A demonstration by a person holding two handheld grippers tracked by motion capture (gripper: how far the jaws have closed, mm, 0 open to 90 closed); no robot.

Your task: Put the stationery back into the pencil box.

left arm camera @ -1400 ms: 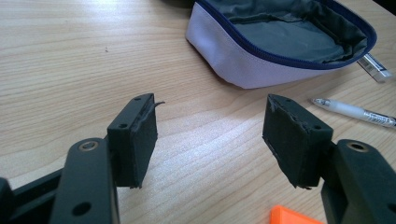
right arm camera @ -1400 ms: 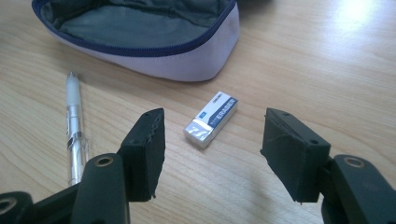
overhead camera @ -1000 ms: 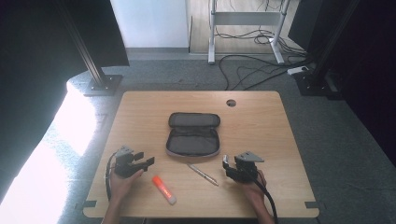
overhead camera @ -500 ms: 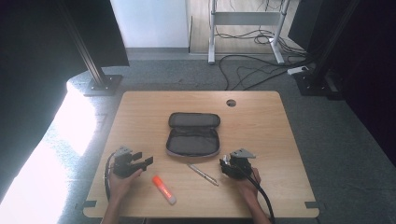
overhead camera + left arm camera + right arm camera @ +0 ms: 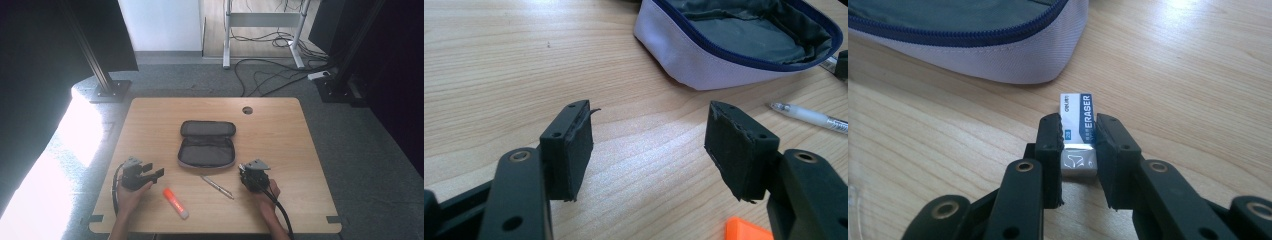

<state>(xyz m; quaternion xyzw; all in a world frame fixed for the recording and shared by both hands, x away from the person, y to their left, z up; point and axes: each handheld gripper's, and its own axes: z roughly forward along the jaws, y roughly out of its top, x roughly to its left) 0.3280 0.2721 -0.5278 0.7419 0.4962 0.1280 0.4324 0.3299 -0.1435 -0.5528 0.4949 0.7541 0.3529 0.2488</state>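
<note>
My right gripper (image 5: 1078,150) has just been closing; its pads now pinch the eraser (image 5: 1077,131), ready to lift toward the pencil case (image 5: 968,40) ahead.

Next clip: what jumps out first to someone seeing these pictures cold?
An open pencil case lies mid-table, its dark lining showing. Just right of its near corner, the right hand-held gripper has just been closing and now pinches a white eraser on the wood. The left hand-held gripper stands open over bare table, with an orange marker and a pen lying between the two.
</note>
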